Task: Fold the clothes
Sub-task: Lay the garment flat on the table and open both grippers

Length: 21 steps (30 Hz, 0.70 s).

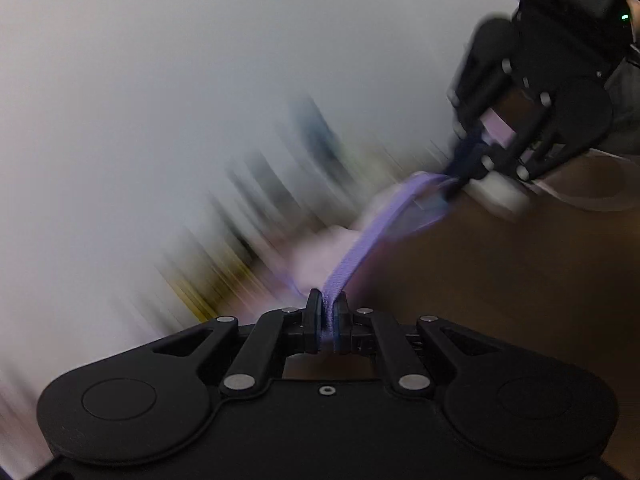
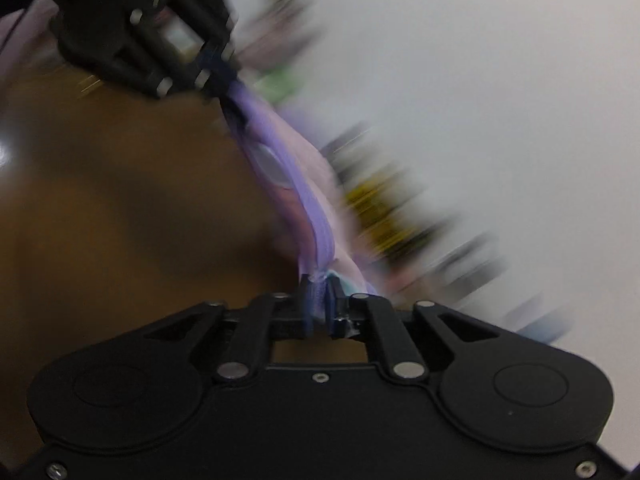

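Observation:
A lilac garment (image 1: 360, 248) with a purple ribbed band hangs stretched between my two grippers over a brown table (image 1: 500, 280). In the left wrist view my left gripper (image 1: 328, 304) is shut on one end of the band, and my right gripper (image 1: 452, 192) pinches the other end at the upper right. The right wrist view shows the same from the other side. There my right gripper (image 2: 319, 284) is clamped on the band (image 2: 308, 208), which carries a pale oval label (image 2: 272, 166), and my left gripper (image 2: 236, 120) holds it at the upper left. Both views are heavily motion-blurred.
A pale wall (image 1: 200, 80) fills the background. Streaked dark and yellow objects (image 2: 380, 208) stand along the far edge of the table (image 2: 120, 200), too blurred to name. A pale round thing (image 1: 592, 184) lies near the right gripper.

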Each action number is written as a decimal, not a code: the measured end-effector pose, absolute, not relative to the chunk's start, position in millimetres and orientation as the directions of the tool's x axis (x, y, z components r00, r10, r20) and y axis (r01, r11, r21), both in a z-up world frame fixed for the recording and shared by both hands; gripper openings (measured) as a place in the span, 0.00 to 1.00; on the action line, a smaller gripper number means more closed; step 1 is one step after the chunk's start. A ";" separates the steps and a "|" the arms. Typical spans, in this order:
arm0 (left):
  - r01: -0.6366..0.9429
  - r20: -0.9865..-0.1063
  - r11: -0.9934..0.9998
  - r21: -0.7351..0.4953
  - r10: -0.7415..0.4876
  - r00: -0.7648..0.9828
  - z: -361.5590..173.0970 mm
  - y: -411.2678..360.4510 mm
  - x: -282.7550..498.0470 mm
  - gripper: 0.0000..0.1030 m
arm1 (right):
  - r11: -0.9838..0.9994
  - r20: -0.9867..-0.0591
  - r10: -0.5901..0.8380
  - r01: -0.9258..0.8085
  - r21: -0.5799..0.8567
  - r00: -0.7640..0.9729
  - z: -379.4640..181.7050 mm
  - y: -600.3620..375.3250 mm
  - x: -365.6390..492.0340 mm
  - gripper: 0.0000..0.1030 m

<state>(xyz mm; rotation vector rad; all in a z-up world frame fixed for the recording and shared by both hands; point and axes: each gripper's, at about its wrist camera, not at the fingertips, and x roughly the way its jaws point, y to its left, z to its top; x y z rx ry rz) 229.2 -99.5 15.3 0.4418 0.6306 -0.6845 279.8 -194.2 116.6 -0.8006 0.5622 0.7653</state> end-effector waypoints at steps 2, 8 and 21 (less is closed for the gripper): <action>0.703 -0.709 0.711 0.023 -0.484 0.513 -10.8 -70.4 211.9 0.38 | 0.435 -0.744 0.410 -0.830 -0.348 0.527 98.1 -193.8 263.8 0.38; 0.653 -0.611 0.757 0.006 -0.515 0.602 76.0 -32.5 210.2 0.87 | 0.468 -0.750 0.505 -0.866 -0.178 0.427 100.1 -227.0 236.3 0.74; 0.335 -0.672 0.941 -0.050 -0.280 0.685 19.0 -8.7 327.8 0.39 | 0.773 -0.659 0.503 -0.633 0.053 0.560 22.6 -234.7 345.2 0.44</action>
